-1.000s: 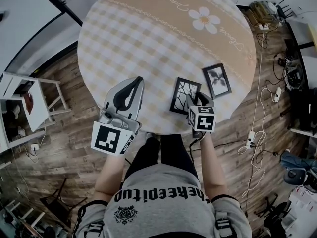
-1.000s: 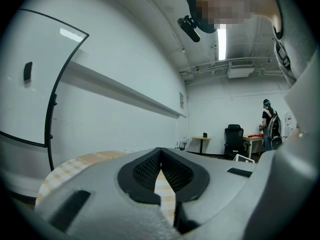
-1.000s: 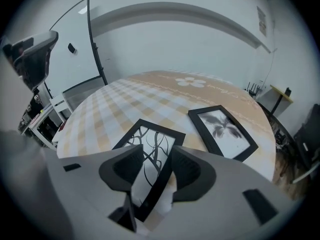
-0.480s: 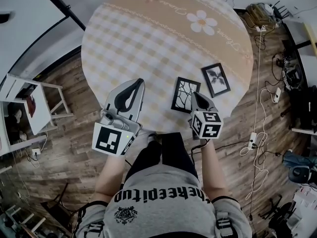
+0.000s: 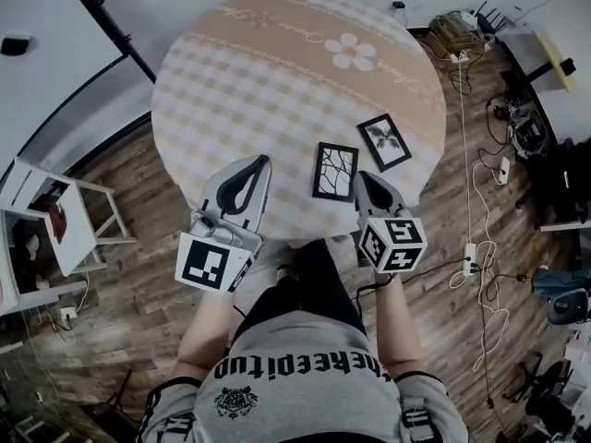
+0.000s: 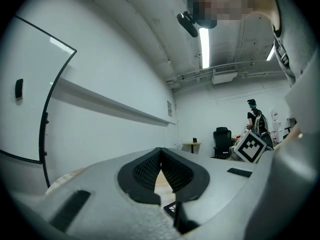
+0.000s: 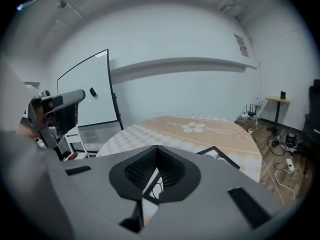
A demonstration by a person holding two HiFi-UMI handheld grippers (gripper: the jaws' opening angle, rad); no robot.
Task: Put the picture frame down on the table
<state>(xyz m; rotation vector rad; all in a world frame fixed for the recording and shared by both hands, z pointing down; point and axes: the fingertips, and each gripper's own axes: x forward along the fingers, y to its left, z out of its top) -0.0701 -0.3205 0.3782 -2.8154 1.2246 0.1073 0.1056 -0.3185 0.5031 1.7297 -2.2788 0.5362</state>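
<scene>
A black picture frame with a branch print [image 5: 335, 171] lies flat on the round checked table [image 5: 249, 72] near its front edge. A second black frame with a leaf print [image 5: 385, 141] lies flat just to its right. My right gripper [image 5: 361, 175] hovers at the table's edge just right of the branch frame, apart from it, jaws shut and empty. Between its pads in the right gripper view [image 7: 156, 147] a slice of the branch frame [image 7: 151, 185] shows. My left gripper [image 5: 262, 160] is shut and empty, left of the branch frame.
Wooden floor surrounds the table. White shelving [image 5: 51, 220] stands to the left, cables and power strips [image 5: 480, 247] lie on the floor to the right. A person stands far off in the room [image 6: 255, 116].
My right gripper has drawn back from the branch frame's near right corner towards the person; the frame stays flat on the table. The left gripper has barely moved.
</scene>
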